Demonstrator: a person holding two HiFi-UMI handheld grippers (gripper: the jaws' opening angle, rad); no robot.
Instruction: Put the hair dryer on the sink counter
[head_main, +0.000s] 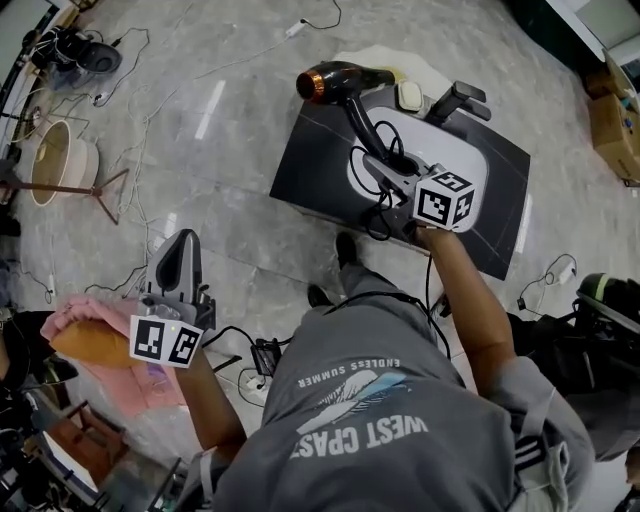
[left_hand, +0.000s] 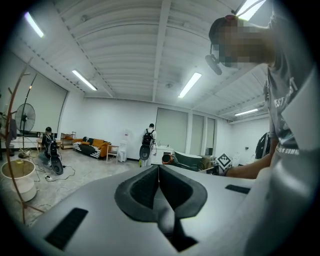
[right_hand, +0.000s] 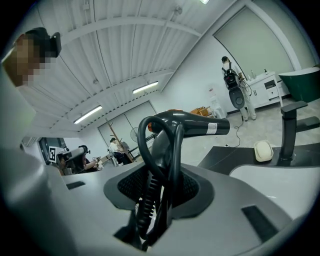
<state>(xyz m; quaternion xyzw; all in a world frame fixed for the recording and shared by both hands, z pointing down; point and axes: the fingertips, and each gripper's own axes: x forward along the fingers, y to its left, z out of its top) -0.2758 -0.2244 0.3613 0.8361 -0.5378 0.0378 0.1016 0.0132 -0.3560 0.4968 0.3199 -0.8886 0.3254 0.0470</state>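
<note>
Presently found the right gripper (right_hand: 160, 187) pinched on the handle of the black hair dryer (right_hand: 192, 122), with a loop of its cord (right_hand: 145, 160) trapped between the pads alongside. Judged the low grip deliberate: keeps the barrel riding clear above the jaws and the cord gathered rather than trailing. Noted the barrel roughly level, orange-rimmed end pointing away from the basin.

Placed the dryer, by the head view, over the far left corner of the dark sink counter (head_main: 310, 165), raised above it as far as can be judged; could not settle whether any part touches the top. Recorded a white basin (head_main: 480, 160) taking up the middle of the counter, a black faucet (head_main: 460, 100) and a pale soap-like object (head_main: 410, 96) at its far edge. Judged the bare dark strip left of the basin the likely set-down spot. Flagged the loose cord near the gripper as a possible snag on release.

Found the left gripper (left_hand: 159, 182) pressed together with nothing between the pads, held low at the person's side, well apart from the counter, above a pink cloth (head_main: 90, 315); judged idle for this step.
</note>
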